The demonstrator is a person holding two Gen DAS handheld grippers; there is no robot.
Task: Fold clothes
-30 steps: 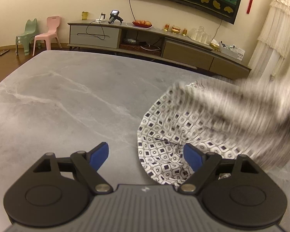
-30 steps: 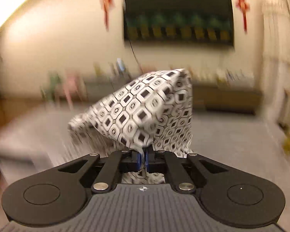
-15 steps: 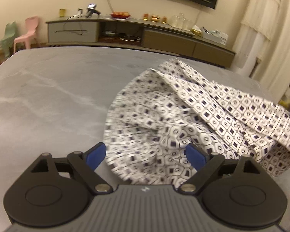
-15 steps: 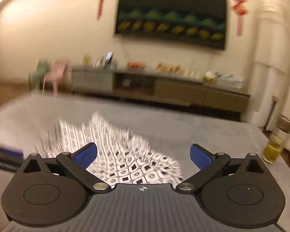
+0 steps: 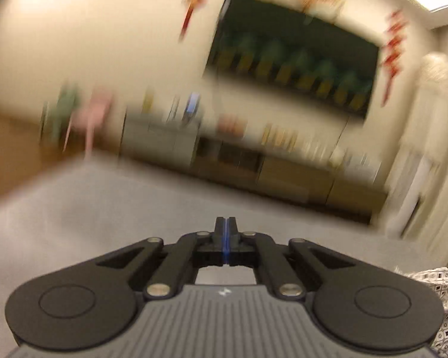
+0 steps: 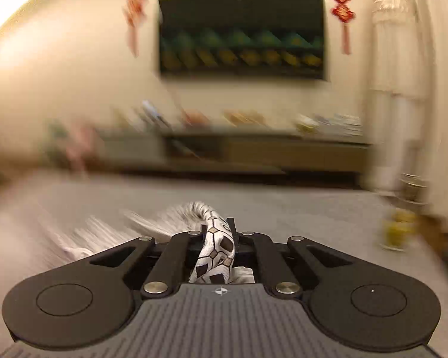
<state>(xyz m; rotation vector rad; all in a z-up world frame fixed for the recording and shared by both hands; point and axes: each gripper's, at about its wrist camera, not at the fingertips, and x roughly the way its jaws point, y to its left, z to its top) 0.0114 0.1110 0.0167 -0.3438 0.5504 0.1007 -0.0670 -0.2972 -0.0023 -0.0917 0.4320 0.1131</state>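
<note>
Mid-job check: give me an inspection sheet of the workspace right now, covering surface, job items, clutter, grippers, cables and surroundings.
Surface: grey stone-look tabletop, bare ahead of the left gripper.
Job's things: white garment with a dark geometric print, a bunched fold between the right jaws, the rest trailing left on the table; an edge shows at the left view's lower right.
Clutter: nothing seen on the table; motion blur limits detail.
Grippers: left gripper has just closed, jaws together, no cloth between them. Right gripper has just closed on the garment.
Cables: nothing seen clearly.
Surroundings: long low cabinet, dark wall panel, red hanging ornaments, pale curtain.
</note>
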